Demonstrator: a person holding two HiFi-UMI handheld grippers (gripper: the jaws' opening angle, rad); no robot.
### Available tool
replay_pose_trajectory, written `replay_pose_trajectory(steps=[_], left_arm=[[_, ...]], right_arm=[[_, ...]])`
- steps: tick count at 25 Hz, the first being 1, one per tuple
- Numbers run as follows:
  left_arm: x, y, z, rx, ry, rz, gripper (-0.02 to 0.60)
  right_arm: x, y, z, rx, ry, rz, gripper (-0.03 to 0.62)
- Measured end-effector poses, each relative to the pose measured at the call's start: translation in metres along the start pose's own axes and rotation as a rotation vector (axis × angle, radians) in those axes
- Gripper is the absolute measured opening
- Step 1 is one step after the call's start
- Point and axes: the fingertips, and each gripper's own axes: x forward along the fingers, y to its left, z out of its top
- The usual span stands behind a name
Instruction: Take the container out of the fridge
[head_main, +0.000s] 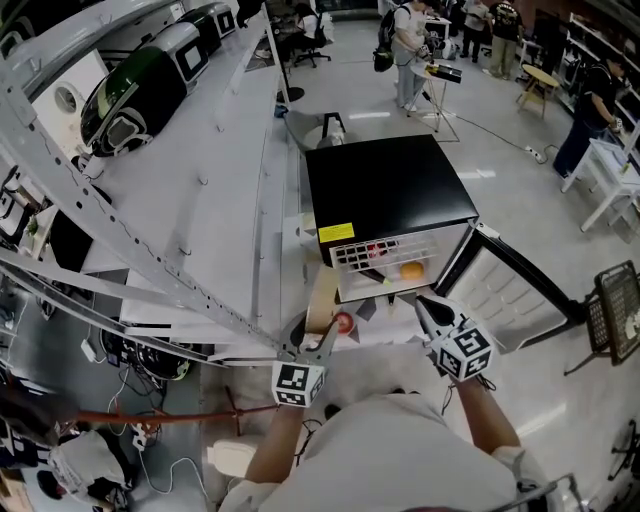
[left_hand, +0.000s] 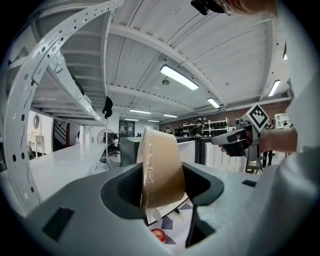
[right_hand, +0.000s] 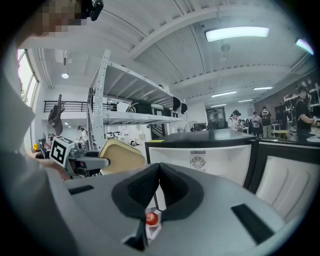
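Steel shelving rack (head_main: 150, 230), white, stands well off to the left of the left claw, with appliances on its top level.

Left claw (head_main: 322, 338): the jaws stand apart and clamp a tan container (head_main: 322, 298). In the left gripper view the container (left_hand: 161, 167) sits on edge between the two pads, filling the gap, with its rim to the left and its rounded body bulging right. It is outside the fridge, just left of the open front and clear of the cabinet.

Below and just right of the left claw a small red round thing (head_main: 343, 322) lies on a patterned sheet on the floor. It also shows low between the jaws in both gripper views (left_hand: 158, 235) (right_hand: 151, 218).

Right claw (head_main: 425, 308): the jaws are closed tip to tip with nothing between them (right_hand: 159, 169). It is held near the left claw, and the two do not touch. From the right gripper view the left claw and the container (right_hand: 122, 155) lie off to the left.

Fridge (head_main: 385, 185): a small black cabinet, just ahead of the right claw. On the white wire shelf inside are an orange round item (head_main: 411, 270) and something red (head_main: 375, 250), too small to name.

Fridge door (head_main: 510, 290) is swung wide open, to the right of the right claw, with its white inner lining showing.
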Motion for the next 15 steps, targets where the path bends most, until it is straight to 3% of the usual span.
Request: replay_pose_trajectory(steps=[15], left_arm=[[-0.0022, 0.0006, 0.0048, -0.012, -0.017, -0.015, 0.223]], right_arm=[[0.0030, 0.0039, 0.0041, 0.001, -0.010, 0.004, 0.006]])
